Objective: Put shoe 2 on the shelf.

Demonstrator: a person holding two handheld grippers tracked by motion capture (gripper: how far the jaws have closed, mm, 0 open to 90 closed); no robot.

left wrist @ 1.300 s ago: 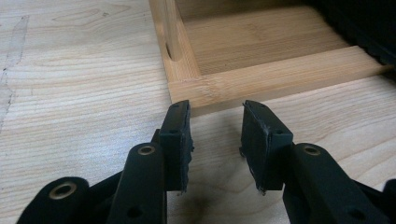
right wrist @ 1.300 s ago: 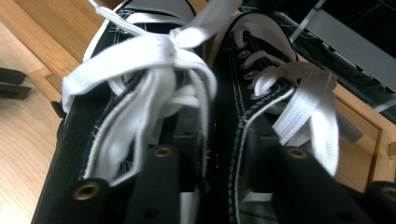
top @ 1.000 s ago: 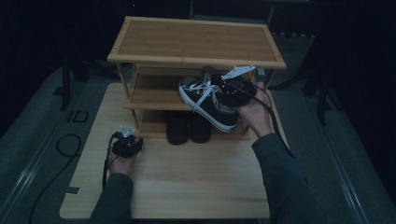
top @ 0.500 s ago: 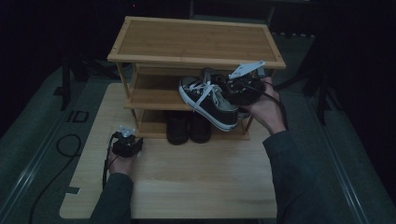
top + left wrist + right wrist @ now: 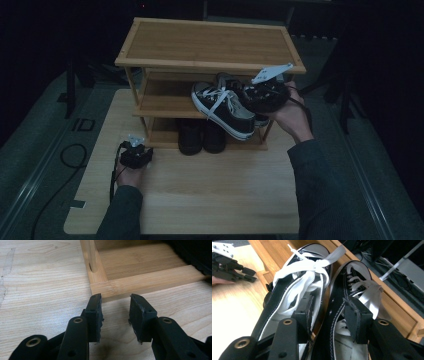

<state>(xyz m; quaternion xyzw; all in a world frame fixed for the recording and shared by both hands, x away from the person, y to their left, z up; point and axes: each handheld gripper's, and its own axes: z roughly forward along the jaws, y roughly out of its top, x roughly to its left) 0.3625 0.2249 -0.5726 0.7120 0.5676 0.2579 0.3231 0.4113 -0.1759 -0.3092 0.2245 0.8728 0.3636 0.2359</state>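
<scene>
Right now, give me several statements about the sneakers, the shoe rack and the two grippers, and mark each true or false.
1. The right gripper has one jaw inside each of the two black sneakers, pinching their inner sides together. True.
2. The left gripper holds a sneaker. False: its jaws are open with nothing between them, low over the table by a corner of the shoe rack.
3. A pair of dark shoes stands on the rack's bottom shelf. True.
4. The rack's top shelf carries a shoe. False: it is bare.
5. The sneakers have black laces. False: white laces.
</scene>
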